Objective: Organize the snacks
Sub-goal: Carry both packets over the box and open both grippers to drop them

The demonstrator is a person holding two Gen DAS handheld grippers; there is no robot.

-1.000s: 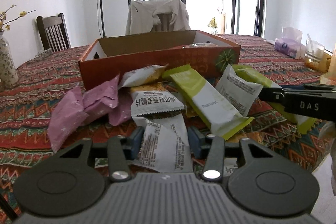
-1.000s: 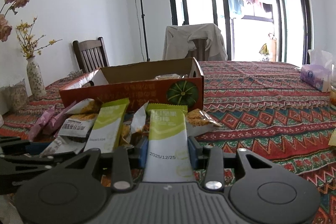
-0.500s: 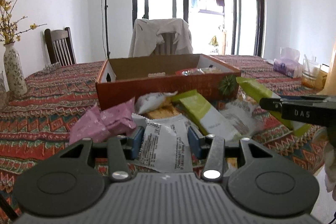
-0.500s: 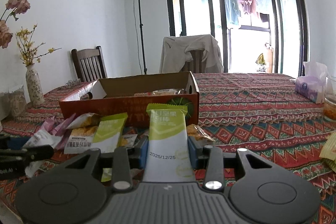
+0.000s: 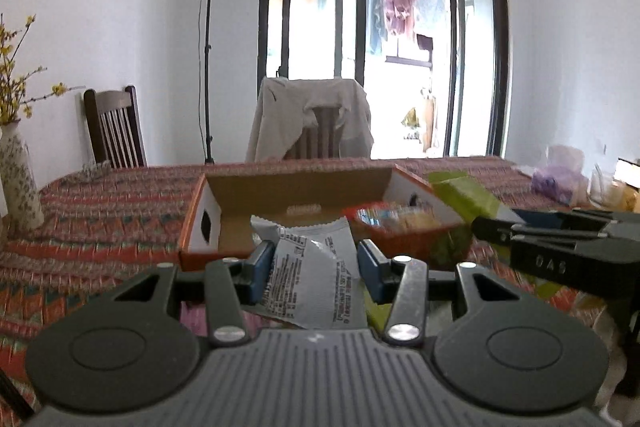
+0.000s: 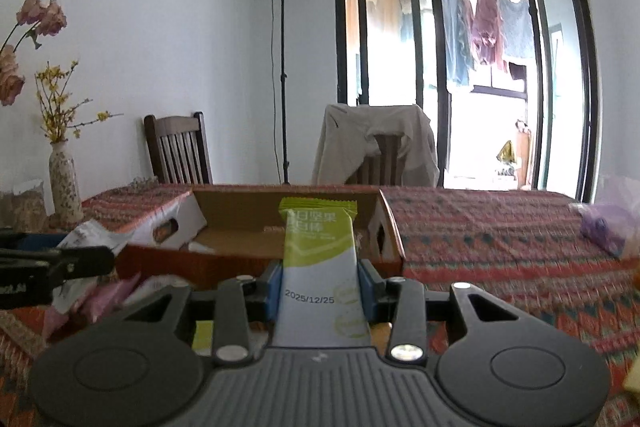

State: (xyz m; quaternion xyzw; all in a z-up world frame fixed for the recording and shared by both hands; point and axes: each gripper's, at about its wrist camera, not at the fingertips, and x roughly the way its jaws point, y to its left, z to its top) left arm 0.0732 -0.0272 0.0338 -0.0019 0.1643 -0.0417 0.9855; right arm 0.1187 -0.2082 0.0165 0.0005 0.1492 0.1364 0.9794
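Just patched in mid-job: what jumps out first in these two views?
Each tool grips a snack: the left tool is shut on a white packet, the right tool on a green and white bar. Right behind them, an open orange cardboard box sits on the patterned tablecloth, some snacks already inside.

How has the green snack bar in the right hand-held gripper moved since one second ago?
Yes, upward: the green snack bar, earlier low before the cardboard box front, now reaches above the box's near wall toward its opening.
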